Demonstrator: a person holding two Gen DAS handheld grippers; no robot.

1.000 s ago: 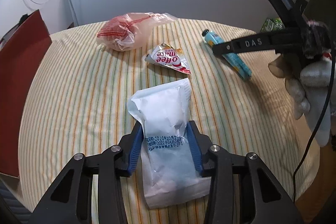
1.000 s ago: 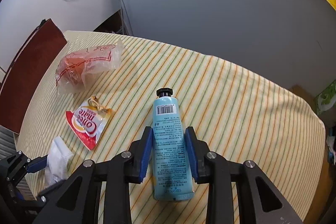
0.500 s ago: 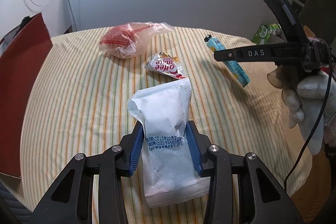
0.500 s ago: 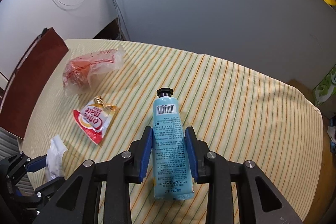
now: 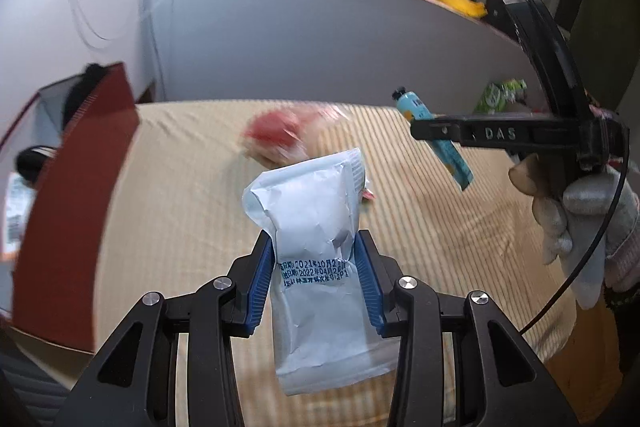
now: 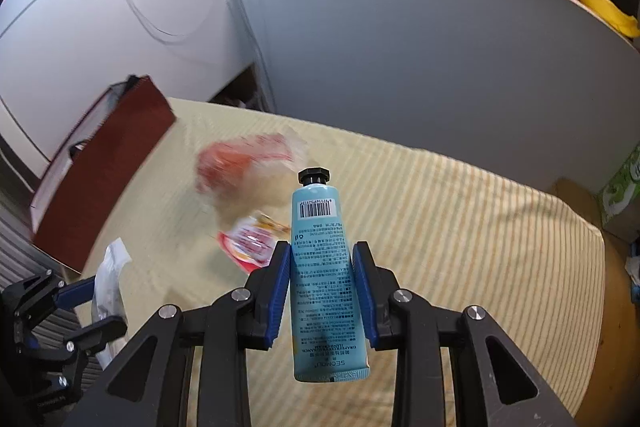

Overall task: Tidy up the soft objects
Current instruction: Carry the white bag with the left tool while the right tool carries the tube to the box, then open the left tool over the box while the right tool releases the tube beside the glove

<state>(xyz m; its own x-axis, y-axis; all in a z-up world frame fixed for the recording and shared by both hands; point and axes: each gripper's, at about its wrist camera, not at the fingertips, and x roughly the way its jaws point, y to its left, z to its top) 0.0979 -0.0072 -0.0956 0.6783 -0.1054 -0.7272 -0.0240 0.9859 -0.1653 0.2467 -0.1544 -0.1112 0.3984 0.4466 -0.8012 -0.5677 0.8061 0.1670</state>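
Note:
My left gripper (image 5: 316, 263) is shut on a white crinkled packet (image 5: 316, 227) with blue printed dates, held above the striped tablecloth (image 5: 180, 211). My right gripper (image 6: 322, 279) is shut on a light blue tube (image 6: 322, 267) with a black cap and a barcode, also held off the table. The right gripper (image 5: 440, 131) with the blue tube (image 5: 440, 143) shows at the right of the left wrist view, in a gloved hand (image 5: 580, 211). The left gripper (image 6: 86, 311) and white packet (image 6: 108, 283) appear at the lower left of the right wrist view.
A clear bag with something red (image 6: 240, 163) and a red-and-white coffee sachet (image 6: 252, 241) lie blurred on the cloth. A dark red box (image 6: 104, 171) stands at the table's left edge. A grey panel (image 6: 400, 47) rises behind the table. A green carton (image 6: 620, 187) is at the right.
Both grippers have risen with their objects, the packet and tube now off the cloth. The views tilt up, showing more of the wall and a ring light; the table looks blurred.

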